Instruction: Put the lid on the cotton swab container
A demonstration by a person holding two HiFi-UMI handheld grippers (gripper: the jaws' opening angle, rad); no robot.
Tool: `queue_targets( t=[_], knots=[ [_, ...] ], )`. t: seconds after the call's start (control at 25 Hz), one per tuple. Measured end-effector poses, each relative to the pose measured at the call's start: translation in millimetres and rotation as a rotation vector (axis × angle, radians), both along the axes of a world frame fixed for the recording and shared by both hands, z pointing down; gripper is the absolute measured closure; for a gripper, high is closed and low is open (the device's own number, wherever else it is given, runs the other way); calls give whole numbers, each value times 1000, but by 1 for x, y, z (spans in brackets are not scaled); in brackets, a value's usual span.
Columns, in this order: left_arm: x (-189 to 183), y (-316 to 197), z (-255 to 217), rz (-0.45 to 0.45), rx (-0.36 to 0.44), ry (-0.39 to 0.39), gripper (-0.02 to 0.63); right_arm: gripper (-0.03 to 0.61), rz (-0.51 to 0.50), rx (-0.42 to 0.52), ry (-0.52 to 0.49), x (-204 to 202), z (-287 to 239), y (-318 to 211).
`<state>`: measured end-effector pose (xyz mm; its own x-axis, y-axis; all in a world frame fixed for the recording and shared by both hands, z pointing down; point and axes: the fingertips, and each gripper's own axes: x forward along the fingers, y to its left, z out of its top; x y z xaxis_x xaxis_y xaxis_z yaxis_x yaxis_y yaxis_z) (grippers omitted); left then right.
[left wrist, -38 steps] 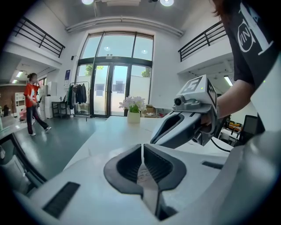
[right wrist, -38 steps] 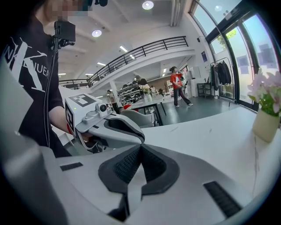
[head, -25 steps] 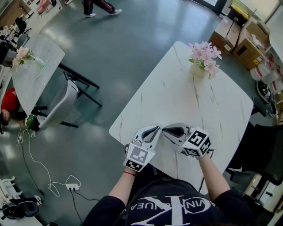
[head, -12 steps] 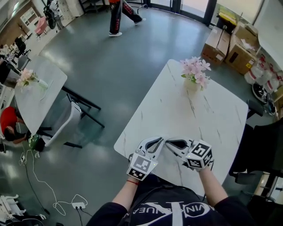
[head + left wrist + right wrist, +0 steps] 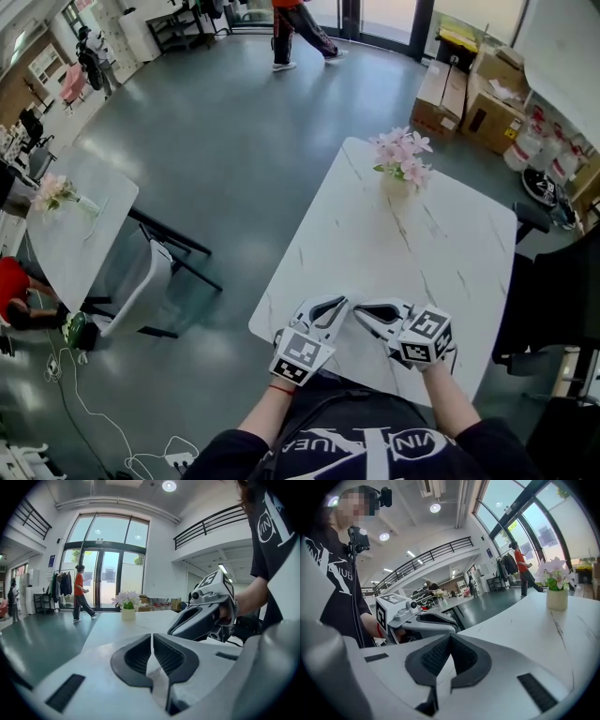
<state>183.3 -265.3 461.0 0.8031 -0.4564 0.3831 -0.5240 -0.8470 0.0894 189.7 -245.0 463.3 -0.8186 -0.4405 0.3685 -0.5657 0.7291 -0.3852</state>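
Both grippers were closed and empty: the left gripper (image 5: 339,303) and the right gripper (image 5: 359,309) had their jaws pressed together on nothing, tips almost meeting over the near edge of the table (image 5: 441,253). Neither the swab container nor its lid showed in any view, so which hand lay nearer could not be told. Only a vase of flowers (image 5: 398,169) stood at the far end. Both hands pointed forward and slightly down.
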Motion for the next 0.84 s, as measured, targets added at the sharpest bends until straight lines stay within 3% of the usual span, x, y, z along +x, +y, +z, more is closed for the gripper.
queue_targets(
  t=[0.84],
  knots=[
    [-32,22,8,115,-18,9,591,575,137,-3,-25,-33,0,26]
  ],
)
